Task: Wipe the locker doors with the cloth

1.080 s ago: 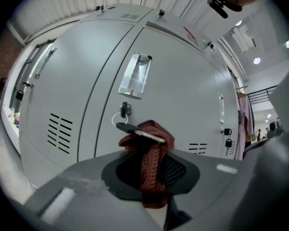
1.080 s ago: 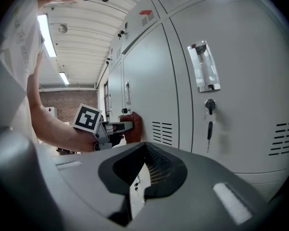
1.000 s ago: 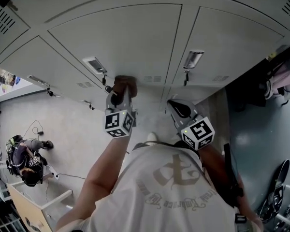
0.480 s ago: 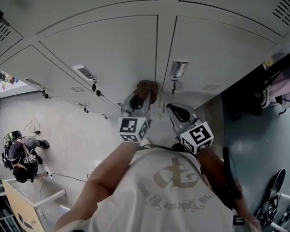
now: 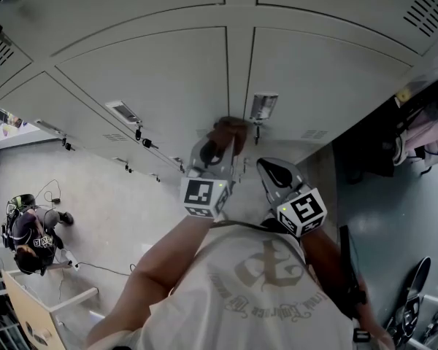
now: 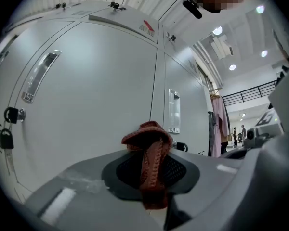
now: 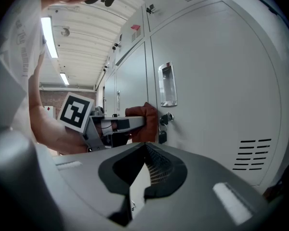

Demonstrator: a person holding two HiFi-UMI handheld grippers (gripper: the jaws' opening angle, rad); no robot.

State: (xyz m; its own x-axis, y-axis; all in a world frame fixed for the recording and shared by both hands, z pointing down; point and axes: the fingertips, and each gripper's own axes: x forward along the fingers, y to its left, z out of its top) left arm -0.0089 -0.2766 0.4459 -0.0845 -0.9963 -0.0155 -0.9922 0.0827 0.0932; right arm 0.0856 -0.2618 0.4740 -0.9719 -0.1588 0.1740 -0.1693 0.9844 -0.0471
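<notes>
Cloth (image 5: 230, 128), red, is clamped in the closed left gripper (image 5: 220, 143) and apparently pressed to the locker doors (image 5: 160, 71) at the seam between two of them. Wiping looks under way, but the doors show no streaks to mark the share done. The right gripper (image 5: 269, 168), closed and empty, waits at the left one's 4 o'clock. At the cloth's 1 o'clock, a handle (image 5: 263, 106) and lock (image 5: 256, 130) obstruct.
</notes>
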